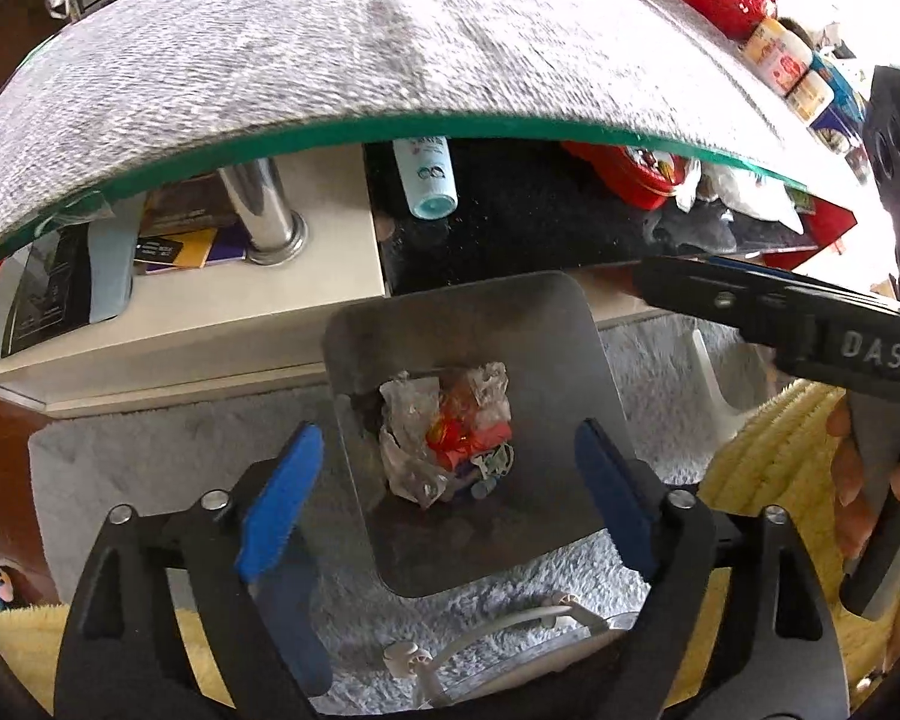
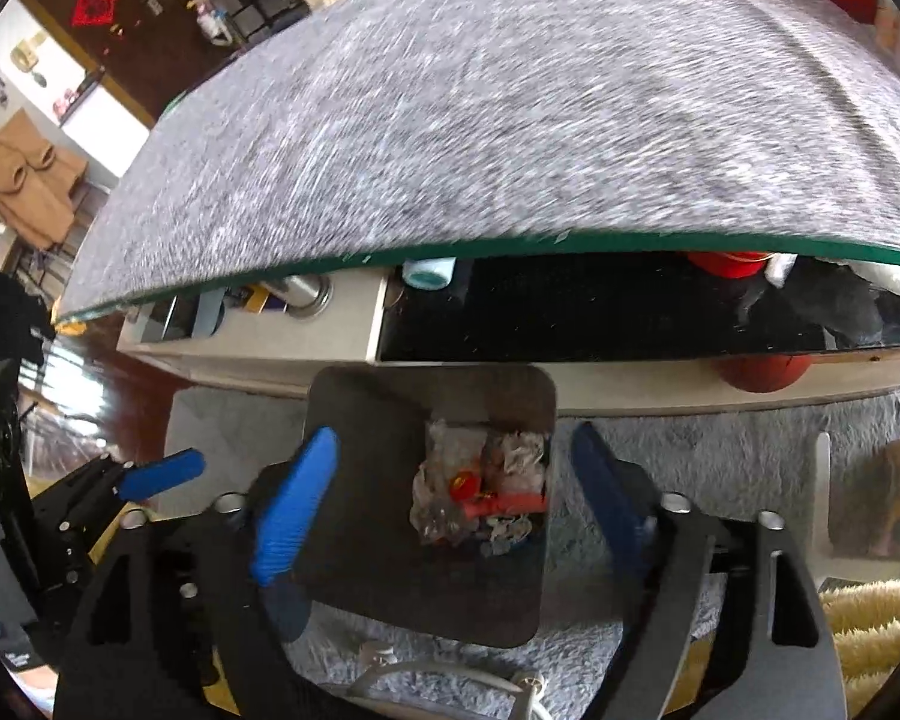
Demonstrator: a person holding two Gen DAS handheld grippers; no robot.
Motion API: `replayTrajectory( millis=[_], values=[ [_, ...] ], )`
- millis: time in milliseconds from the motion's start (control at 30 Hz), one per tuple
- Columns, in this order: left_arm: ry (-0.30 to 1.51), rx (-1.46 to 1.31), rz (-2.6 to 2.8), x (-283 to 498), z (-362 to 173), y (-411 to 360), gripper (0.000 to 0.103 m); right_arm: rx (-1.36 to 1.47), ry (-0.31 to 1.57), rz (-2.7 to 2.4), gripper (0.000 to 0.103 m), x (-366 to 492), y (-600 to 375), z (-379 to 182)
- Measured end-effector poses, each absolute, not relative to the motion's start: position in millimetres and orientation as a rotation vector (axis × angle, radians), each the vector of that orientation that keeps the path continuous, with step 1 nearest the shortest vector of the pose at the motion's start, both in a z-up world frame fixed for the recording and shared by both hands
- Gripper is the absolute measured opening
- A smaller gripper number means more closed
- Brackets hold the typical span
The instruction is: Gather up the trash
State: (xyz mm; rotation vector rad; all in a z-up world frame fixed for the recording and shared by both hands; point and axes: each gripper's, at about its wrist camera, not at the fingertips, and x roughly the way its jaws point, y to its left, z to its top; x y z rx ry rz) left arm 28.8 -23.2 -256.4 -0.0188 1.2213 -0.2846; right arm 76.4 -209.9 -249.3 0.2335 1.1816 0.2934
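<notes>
A square metal bin (image 1: 450, 318) stands on the grey carpet below the table edge. In it lies the trash (image 1: 444, 438): crumpled clear plastic, a red wrapper and small scraps. My left gripper (image 1: 450, 438) hangs open over the bin, its blue pads wide apart with nothing between them. The right wrist view shows the same bin (image 2: 360, 420) and trash (image 2: 480, 492) under my right gripper (image 2: 453, 438), which is also open and empty. The right gripper's black body (image 1: 810, 330) reaches in from the right, held by a hand (image 1: 858, 480). A blue finger of the left gripper (image 2: 162, 474) shows at the left.
The table top (image 1: 390, 60), covered with grey cloth under glass, overhangs the bin. Its lower shelf holds a bottle (image 1: 429, 180), books and red packages. A white cable (image 1: 480, 624) lies on the carpet near me. A yellow fluffy rug (image 1: 780, 450) lies at the right, and a basketball (image 2: 762, 372) sits under the shelf.
</notes>
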Motion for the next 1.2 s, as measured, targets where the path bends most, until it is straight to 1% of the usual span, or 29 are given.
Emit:
replayTrajectory(
  millis=[100,200,233,400,600,767,900,1100,1200],
  values=[
    [1.199,-0.034,-0.278,26,-249,-19,0.09,0.233,1.156,0.285,0.095,74,-214,-243],
    [1.166,-0.061,-0.27,23,-238,-12,0.095,0.225,1.132,0.284,0.098,68,-216,-236],
    [1.155,-0.074,-0.266,21,-235,-9,0.095,0.224,1.124,0.284,0.1,66,-215,-233],
    [1.081,-0.124,-0.227,12,-216,9,0.095,0.189,1.06,0.28,0.099,54,-216,-216],
    [0.921,-0.069,-0.173,-1,-195,17,0.095,0.086,0.865,0.23,0.1,32,-219,-193],
    [0.799,-0.067,-0.177,-13,-173,16,0.095,0.071,0.777,0.192,0.1,18,-222,-184],
    [0.763,-0.065,-0.174,-23,-157,15,0.095,0.061,0.752,0.135,0.1,7,-228,-174],
    [0.628,0.024,-0.114,-41,-139,17,0.095,0.017,0.61,0.097,0.1,-18,-231,-150],
    [0.61,-0.004,-0.11,-42,-139,24,0.095,0.019,0.562,0.092,0.1,-26,-234,-148]
  ],
)
